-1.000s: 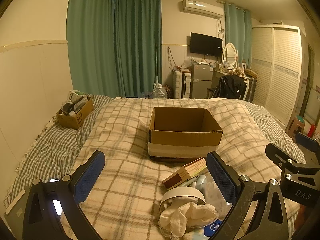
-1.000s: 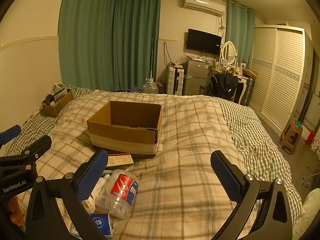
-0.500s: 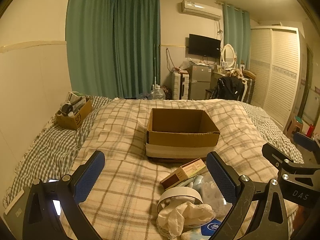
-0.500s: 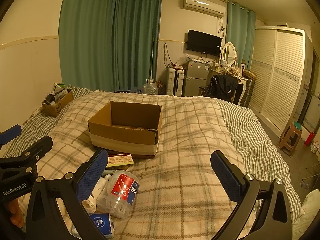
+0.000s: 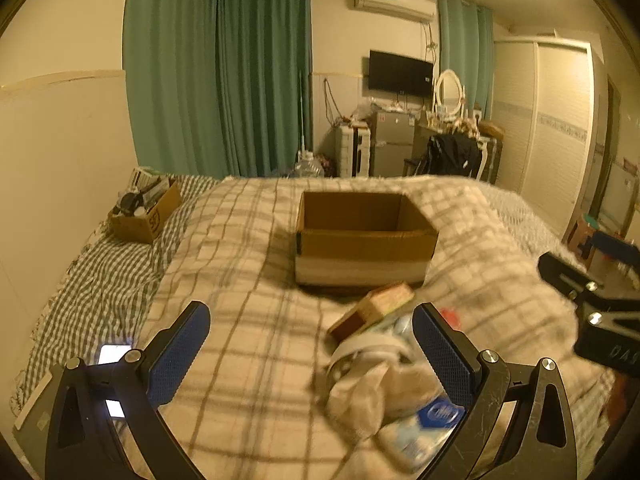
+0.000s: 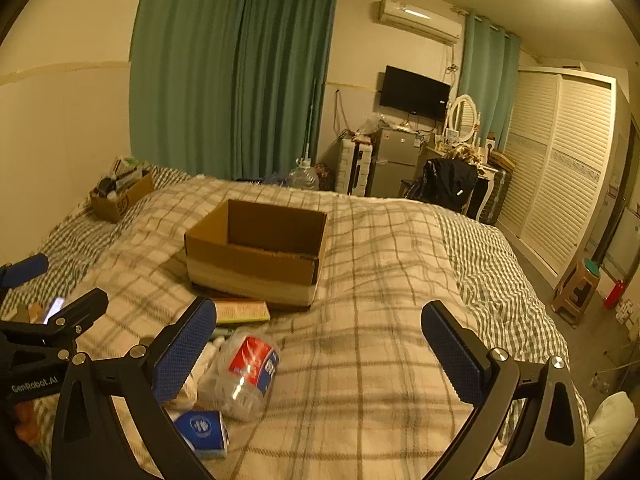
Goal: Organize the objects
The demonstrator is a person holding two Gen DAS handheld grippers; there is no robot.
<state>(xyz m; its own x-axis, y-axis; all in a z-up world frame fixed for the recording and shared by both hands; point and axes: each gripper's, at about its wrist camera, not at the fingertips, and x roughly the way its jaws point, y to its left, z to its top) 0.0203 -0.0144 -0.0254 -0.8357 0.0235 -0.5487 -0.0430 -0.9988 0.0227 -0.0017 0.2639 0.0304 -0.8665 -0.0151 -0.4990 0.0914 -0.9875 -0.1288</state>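
An open cardboard box [image 5: 362,236] [image 6: 256,252] stands empty in the middle of the plaid bed. In front of it lies a pile: a flat brown carton [image 5: 370,310] [image 6: 240,312], a roll of white tape [image 5: 360,354], a crumpled white cloth [image 5: 372,396], a clear plastic jar with a red label [image 6: 240,372] and a blue tissue pack [image 5: 436,416] [image 6: 202,430]. My left gripper [image 5: 310,344] is open and empty, with the pile at its right finger. My right gripper [image 6: 320,340] is open and empty, with the pile at its left finger.
A small carton full of odds and ends [image 5: 144,210] [image 6: 120,192] sits at the bed's far left by the wall. A lit phone [image 5: 114,354] lies at the left edge. A wooden stool [image 6: 576,292] and a wardrobe [image 6: 560,168] stand right of the bed.
Both grippers have shifted slightly, the views tilting a little downward and blurring. Both stay open and empty. The objects on the bed have not moved.
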